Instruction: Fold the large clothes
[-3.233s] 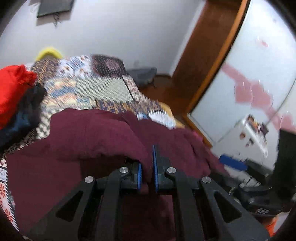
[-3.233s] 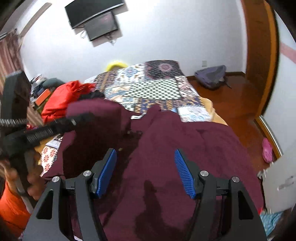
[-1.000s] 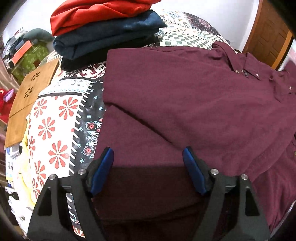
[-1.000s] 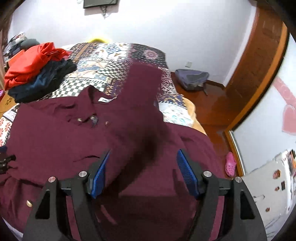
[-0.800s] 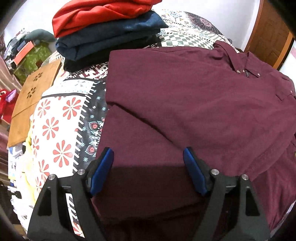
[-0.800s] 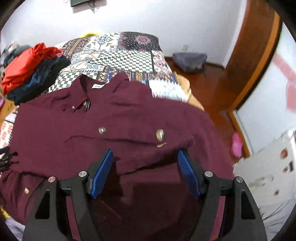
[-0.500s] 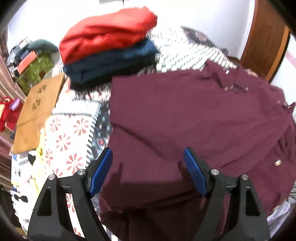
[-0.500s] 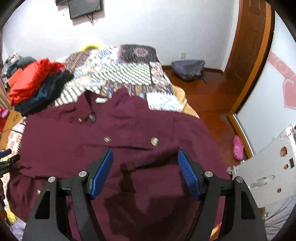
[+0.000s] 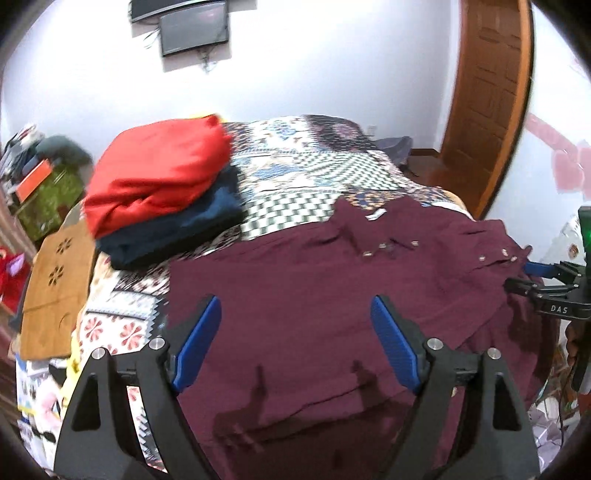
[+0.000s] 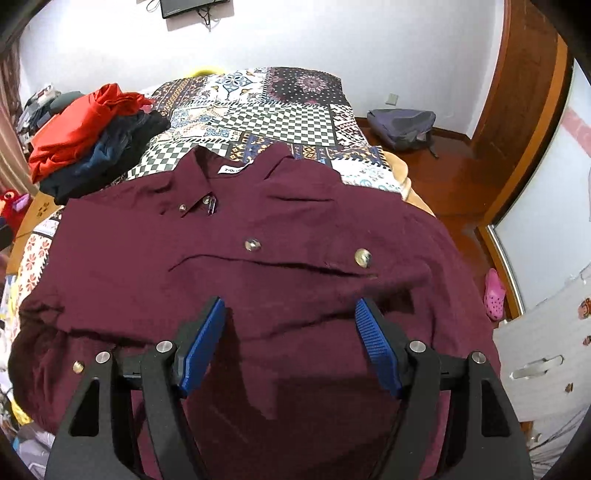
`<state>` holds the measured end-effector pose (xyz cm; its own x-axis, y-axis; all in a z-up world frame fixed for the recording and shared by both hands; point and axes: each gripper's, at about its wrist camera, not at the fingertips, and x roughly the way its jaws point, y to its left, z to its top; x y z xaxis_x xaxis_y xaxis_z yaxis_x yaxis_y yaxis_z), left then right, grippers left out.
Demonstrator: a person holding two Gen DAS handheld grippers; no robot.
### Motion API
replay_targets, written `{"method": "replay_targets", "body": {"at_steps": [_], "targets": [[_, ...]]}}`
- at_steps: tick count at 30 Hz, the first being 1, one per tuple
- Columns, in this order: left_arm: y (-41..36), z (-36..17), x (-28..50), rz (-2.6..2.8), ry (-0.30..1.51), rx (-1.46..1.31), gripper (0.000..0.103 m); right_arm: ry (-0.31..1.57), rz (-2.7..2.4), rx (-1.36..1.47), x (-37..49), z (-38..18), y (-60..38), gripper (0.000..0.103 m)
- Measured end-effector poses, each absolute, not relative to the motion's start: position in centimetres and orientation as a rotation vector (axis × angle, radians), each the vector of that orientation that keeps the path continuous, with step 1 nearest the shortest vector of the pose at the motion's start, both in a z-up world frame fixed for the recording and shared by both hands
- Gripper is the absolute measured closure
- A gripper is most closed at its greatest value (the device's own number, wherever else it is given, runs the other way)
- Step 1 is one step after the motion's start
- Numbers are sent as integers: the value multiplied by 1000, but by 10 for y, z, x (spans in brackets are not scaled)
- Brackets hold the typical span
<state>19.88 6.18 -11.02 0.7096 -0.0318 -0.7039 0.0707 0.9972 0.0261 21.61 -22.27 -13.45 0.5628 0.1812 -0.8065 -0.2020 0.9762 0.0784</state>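
A bedroom in a home.
A bed (image 10: 280,110) with a patchwork quilt, folded clothes (image 9: 159,184) stacked on it, a wall-mounted TV (image 9: 194,26), a wooden door (image 9: 487,103), and a backpack (image 10: 402,123) on the floor.

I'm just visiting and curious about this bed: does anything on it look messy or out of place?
The dark maroon button-up shirt lies spread flat, collar toward the wall, but its near edge is rumpled. The red garment topping the pile of clothes looks crumpled from the right view. Otherwise nothing is spilled or damaged.
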Motion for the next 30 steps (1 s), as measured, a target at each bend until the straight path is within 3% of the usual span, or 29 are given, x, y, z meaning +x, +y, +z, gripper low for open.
{"method": "replay_targets", "body": {"at_steps": [13, 30], "targets": [[-25, -135, 225, -234, 839, 120, 19, 910, -28, 295, 173, -124, -355, 33], [-30, -158, 228, -229, 923, 131, 19, 1033, -57, 817, 170, -222, -428, 33]]}}
